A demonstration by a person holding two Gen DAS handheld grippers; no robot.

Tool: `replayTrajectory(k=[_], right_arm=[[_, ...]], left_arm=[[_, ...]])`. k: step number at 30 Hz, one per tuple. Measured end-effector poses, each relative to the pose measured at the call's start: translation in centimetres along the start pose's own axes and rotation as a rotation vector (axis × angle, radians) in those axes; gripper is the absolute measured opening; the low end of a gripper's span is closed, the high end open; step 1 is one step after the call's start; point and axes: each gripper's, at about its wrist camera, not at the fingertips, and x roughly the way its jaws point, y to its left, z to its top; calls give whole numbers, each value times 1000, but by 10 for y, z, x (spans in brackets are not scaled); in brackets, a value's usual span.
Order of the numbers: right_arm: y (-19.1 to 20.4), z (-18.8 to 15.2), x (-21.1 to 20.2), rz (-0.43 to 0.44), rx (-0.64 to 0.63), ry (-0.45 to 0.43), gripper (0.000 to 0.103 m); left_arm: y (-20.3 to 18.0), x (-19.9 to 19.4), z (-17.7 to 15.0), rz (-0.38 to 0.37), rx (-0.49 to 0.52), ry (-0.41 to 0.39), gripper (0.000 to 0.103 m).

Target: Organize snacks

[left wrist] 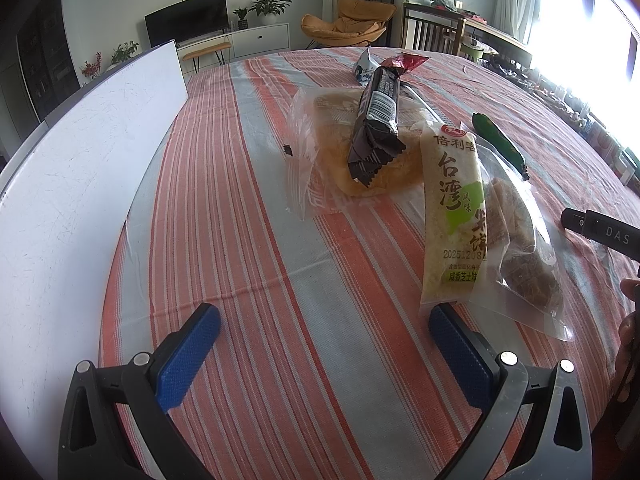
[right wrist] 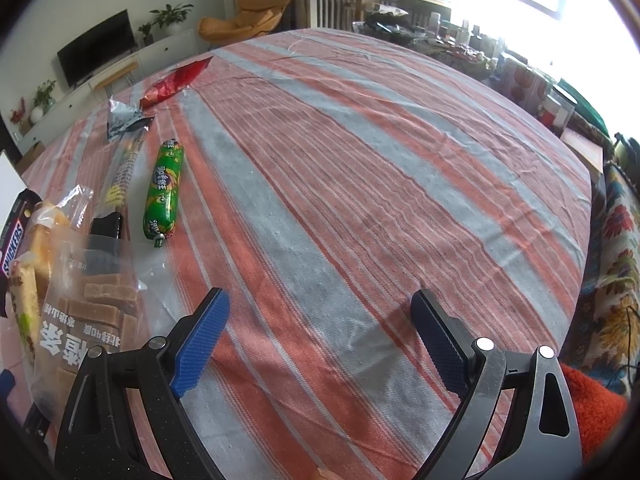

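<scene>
Hovering over the striped cloth (left wrist: 280,280), the left gripper (left wrist: 324,350) has its jaws spread with nothing between them. The right gripper (right wrist: 320,340) is likewise released over bare cloth. Snacks lie grouped on the cloth: a rice-cake pack (left wrist: 454,216) just ahead of the left gripper's right finger, touching a clear bag (left wrist: 524,240) of brown pieces; a dark bar (left wrist: 376,120) rests on a bread bag (left wrist: 332,152); a green sausage (right wrist: 164,188) lies apart.
</scene>
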Motion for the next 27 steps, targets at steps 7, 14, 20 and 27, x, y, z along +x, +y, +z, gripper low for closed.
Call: replayTrajectory(k=[7, 14, 20, 27], right_arm=[[2, -3, -1, -2, 3, -8, 94], [2, -4, -3, -6, 8, -16, 94], [1, -5, -4, -11, 14, -25, 94], [1, -7, -5, -21, 25, -35, 94]], left_arm=[[0, 0, 0, 0, 0, 0, 103], [0, 0, 0, 0, 0, 0, 103], [0, 0, 0, 0, 0, 0, 103], [0, 0, 0, 0, 0, 0, 103]])
